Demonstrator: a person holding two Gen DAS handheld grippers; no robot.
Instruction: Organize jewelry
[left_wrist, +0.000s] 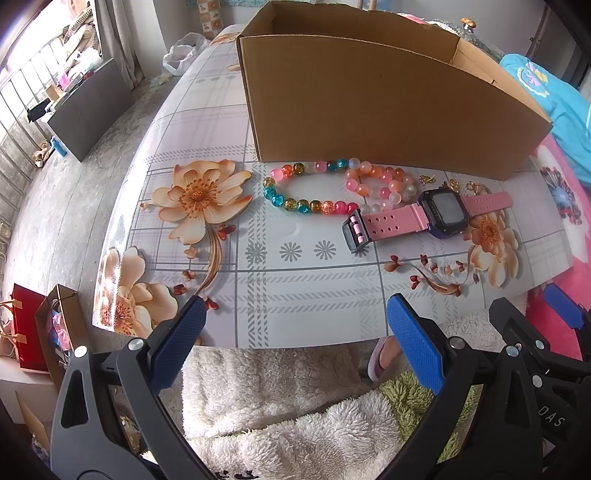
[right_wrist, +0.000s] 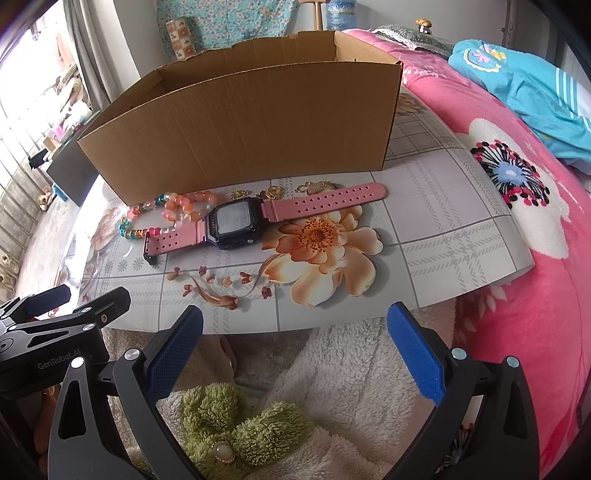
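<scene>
The worktop (left_wrist: 295, 295) wears a pale grey-and-lilac plaid with big peach-orange flowers, and the cardboard box (left_wrist: 369, 110) on it is plain brown. The watch (right_wrist: 236, 223) has a pink, hole-punched strap and a black-and-purple case with a grey screen, while the bead bracelet (left_wrist: 306, 206) mixes teal, amber, orange and hot pink, and the second bracelet (left_wrist: 384, 184) runs peach, pink and milky white. The bedspread (right_wrist: 535, 295) is bright pink with white patches and a black, red and blue starburst flower.
</scene>
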